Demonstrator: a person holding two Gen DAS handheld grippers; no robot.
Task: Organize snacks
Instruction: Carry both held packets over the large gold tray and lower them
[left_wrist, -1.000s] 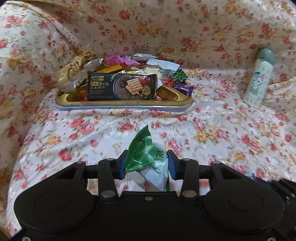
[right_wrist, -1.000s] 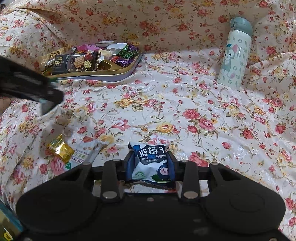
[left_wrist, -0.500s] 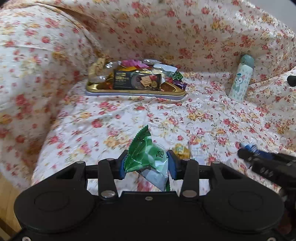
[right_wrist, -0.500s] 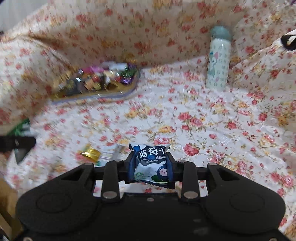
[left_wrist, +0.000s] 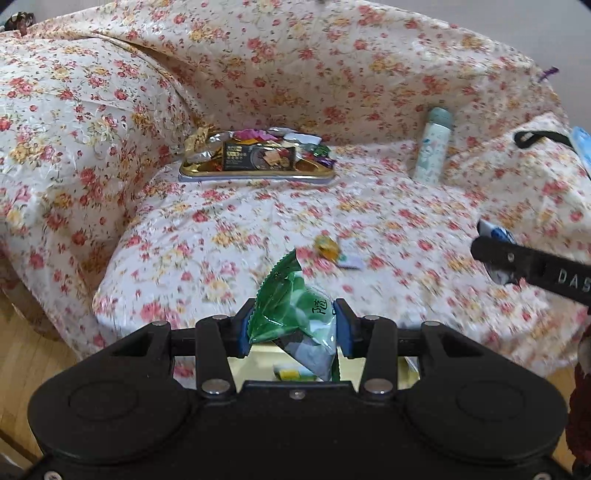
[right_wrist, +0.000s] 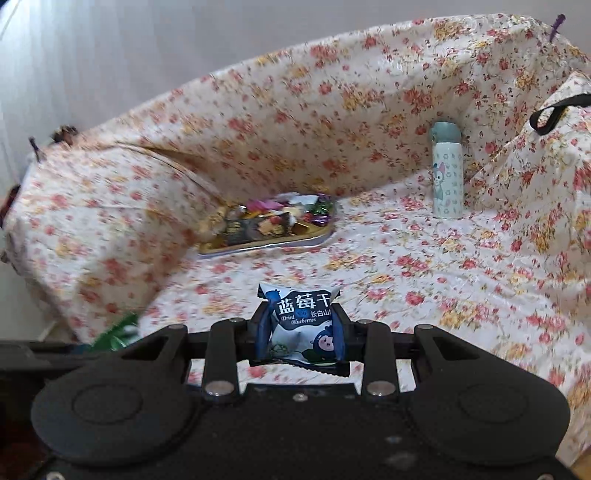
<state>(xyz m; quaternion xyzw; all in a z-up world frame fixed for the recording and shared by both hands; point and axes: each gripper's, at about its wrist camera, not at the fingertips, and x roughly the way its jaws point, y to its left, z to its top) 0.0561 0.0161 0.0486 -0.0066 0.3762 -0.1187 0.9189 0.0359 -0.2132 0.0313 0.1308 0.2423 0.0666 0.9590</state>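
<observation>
Two packets are in hand, one per tool: the left gripper (left_wrist: 293, 326) pinches a green snack pouch (left_wrist: 295, 314) between its blue pads, the pouch's serrated corner standing up toward 11 o'clock, and the right gripper (right_wrist: 300, 332) is clamped on a blue-and-white dried blueberry packet (right_wrist: 301, 325) held upright with its label facing the camera. Beyond the fingers lies the floral-covered sofa seat (left_wrist: 240, 221), where a small gold-wrapped candy (left_wrist: 327, 246) and a pale sachet (left_wrist: 351, 262) rest just beside each other, at about 1 o'clock from the left pads. Farther off, the gold tray (left_wrist: 255, 173) heaped with snacks sits at 12 o'clock from the left gripper and at about 11 o'clock from the right, its long side running crosswise to both. Both hands seem well short of it; the left looks more squarely lined up for the drop. A character-print bottle (right_wrist: 447, 173) stands upright at 1 o'clock, well apart from the tray.
</observation>
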